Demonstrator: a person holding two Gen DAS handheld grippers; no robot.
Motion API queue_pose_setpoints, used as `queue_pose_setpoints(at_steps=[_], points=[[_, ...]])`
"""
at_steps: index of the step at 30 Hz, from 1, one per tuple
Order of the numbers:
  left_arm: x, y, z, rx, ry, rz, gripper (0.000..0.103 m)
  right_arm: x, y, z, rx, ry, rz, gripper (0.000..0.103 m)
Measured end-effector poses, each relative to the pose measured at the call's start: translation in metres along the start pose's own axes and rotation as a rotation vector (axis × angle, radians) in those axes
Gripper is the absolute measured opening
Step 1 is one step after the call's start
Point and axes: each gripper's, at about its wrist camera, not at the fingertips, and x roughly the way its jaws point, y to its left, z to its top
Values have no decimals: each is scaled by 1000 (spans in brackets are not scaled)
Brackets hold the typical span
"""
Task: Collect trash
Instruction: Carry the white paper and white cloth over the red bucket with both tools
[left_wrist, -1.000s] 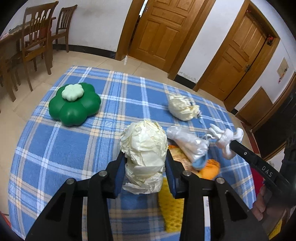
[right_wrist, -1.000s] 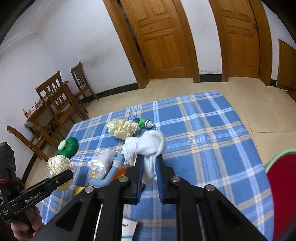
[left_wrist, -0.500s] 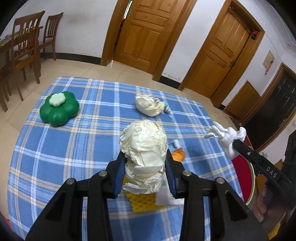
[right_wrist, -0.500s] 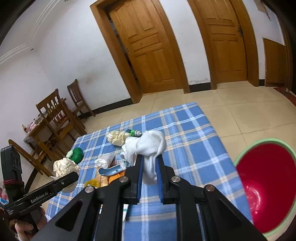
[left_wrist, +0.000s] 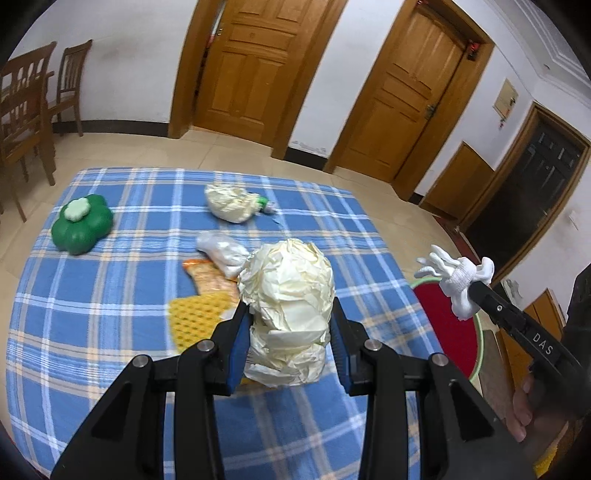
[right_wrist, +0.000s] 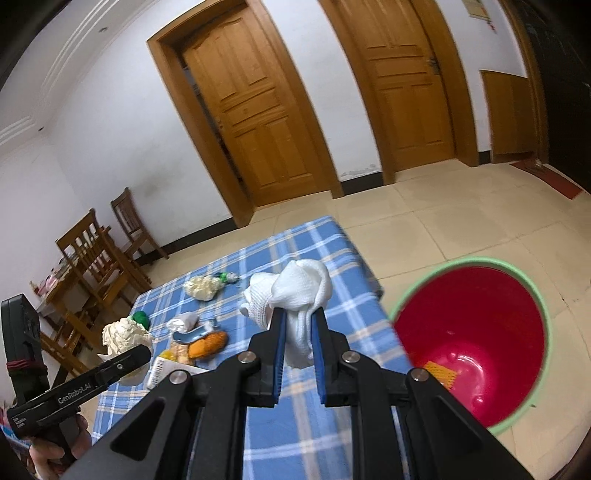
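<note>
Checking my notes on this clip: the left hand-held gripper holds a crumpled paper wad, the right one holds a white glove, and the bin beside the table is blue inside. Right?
Not quite. The bin is red inside with a green rim, as the right wrist view shows. The rest stands: the left hand-held gripper grips the paper wad, and the right hand-held gripper grips the white glove.

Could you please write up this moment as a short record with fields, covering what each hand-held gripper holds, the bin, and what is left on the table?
left hand-held gripper: shut on crumpled cream paper wad
right hand-held gripper: shut on white cloth glove
bin: red bucket with green rim, on the floor beside the table, a yellow-orange scrap inside
table: blue checked cloth
left on table: second paper wad, clear plastic bag, yellow mesh piece, green flower-shaped container
</note>
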Motion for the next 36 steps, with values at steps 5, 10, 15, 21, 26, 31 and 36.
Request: queue_pose_setpoints(at_steps=[5, 10, 15, 21, 26, 31, 36], points=[[2, -24, -4, 34, 18, -29, 40, -15, -26, -4, 42, -5, -40, 16], [9, -51, -9, 77, 47, -54, 40, -26, -51, -8, 85, -10, -85, 16], [22, -79, -13, 127, 77, -79, 39, -36, -80, -13, 129, -15, -117, 16], [38, -113, -18, 193, 105, -104, 39, -43, -109, -20, 170, -16, -164, 17], [57, -140, -20, 242, 130, -128, 39, -43, -131, -26, 203, -4, -194, 19], [78, -166, -25, 287, 158, -152, 39, -38, -151, -33, 234, 18, -232, 19], [101, -188, -30, 333, 189, -169, 40, -34, -172, -40, 262, 37, -270, 19]])
